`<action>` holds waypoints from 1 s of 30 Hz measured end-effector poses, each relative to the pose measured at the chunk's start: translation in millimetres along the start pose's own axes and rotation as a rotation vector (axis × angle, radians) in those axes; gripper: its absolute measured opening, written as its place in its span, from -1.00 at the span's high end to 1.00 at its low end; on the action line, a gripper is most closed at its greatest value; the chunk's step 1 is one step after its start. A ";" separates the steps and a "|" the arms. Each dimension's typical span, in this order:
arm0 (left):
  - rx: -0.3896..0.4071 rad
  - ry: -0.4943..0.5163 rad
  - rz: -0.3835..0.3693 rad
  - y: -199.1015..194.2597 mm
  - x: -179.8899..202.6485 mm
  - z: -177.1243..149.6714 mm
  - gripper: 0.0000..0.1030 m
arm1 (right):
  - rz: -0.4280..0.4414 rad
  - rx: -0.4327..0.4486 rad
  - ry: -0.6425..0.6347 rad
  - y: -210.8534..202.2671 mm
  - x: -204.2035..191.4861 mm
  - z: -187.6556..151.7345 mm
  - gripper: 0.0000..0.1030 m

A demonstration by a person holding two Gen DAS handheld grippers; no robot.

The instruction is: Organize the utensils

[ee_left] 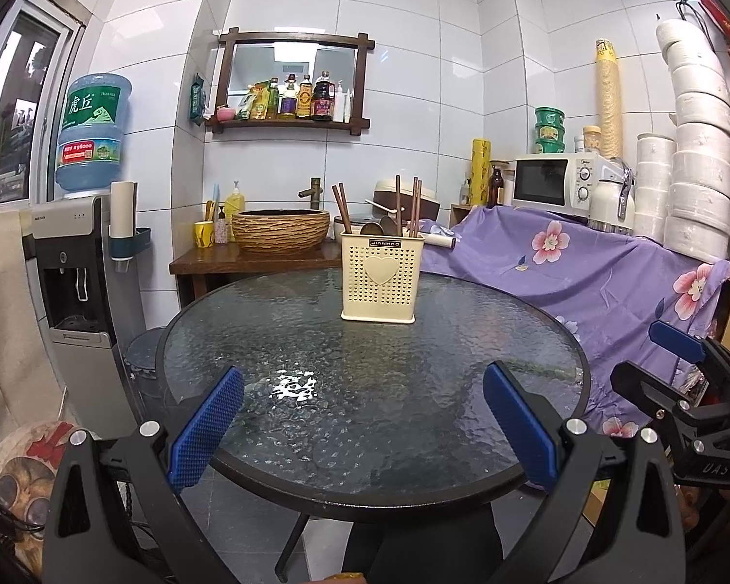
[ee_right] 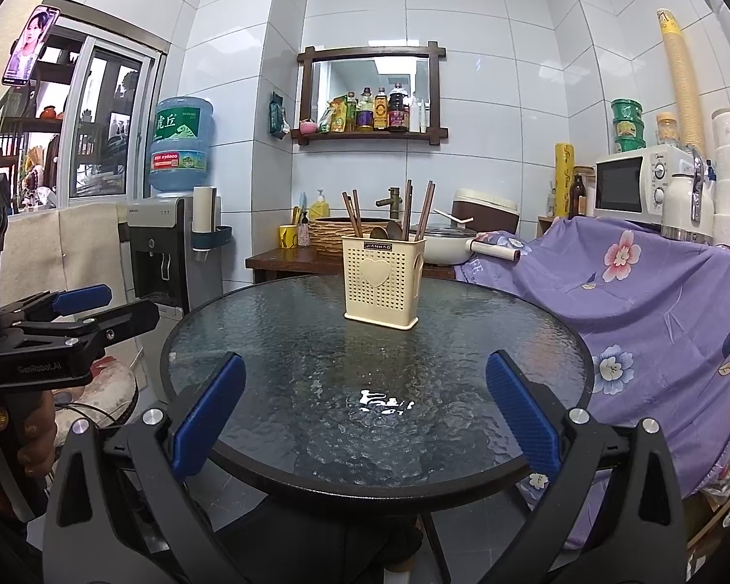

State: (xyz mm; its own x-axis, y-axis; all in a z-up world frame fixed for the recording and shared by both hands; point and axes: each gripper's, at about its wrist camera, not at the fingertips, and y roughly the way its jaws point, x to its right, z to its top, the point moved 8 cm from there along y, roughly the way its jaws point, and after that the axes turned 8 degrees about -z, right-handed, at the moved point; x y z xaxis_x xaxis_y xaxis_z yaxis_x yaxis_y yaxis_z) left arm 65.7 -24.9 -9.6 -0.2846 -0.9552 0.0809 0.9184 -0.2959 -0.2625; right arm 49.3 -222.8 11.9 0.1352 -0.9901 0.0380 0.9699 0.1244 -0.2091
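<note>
A: Where do the utensils stand?

B: In the cream perforated utensil holder (ee_left: 378, 278) with a heart on its front; it sits upright on the far half of the round glass table (ee_left: 316, 438), a little right of centre in the left wrist view; dark wooden chopsticks (ee_left: 341, 209) poke up out of it, some leaning left, some nearly straight; between them are rounded dark heads, spoons (ee_left: 372, 228) I think, though they are too small to be sure.

A: And the grippers?

B: The left gripper (ee_left: 362, 426) hangs over the near rim of the table; its blue pads (ee_left: 204, 430) are spread wide and nothing lies between them; the right gripper (ee_right: 365, 418) is the same in its own view, jaws far apart and empty, over the near edge of the glass; each shows at the side of the other's view, the right one off the table's right edge, the left one off its left with a hand (ee_right: 24, 433) on its grip.

A: What is around the table?

B: A purple floral cloth (ee_left: 584, 282) drapes the counter to the right, with a white microwave (ee_left: 552, 184) on it; far behind the holder is a woven basin (ee_left: 281, 228) on a wooden stand; a water dispenser (ee_left: 73, 263) stands at the far left.
</note>
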 end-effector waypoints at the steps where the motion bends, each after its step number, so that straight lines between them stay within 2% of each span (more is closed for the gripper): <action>1: -0.001 -0.001 -0.001 0.0 -0.1 -0.2 -0.88 | 0.001 0.000 0.001 0.1 0.2 0.2 -0.89; 30: -0.009 0.005 0.003 2.4 -2.4 -2.2 -0.88 | -0.002 -0.004 0.001 1.2 0.9 0.1 -0.89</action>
State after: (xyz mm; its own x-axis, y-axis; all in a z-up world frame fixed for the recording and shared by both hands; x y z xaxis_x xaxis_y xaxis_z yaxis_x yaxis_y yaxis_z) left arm 67.9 -23.3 -12.5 -0.2832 -0.9561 0.0757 0.9168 -0.2930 -0.2713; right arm 50.6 -223.5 11.9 0.1335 -0.9903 0.0376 0.9693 0.1226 -0.2130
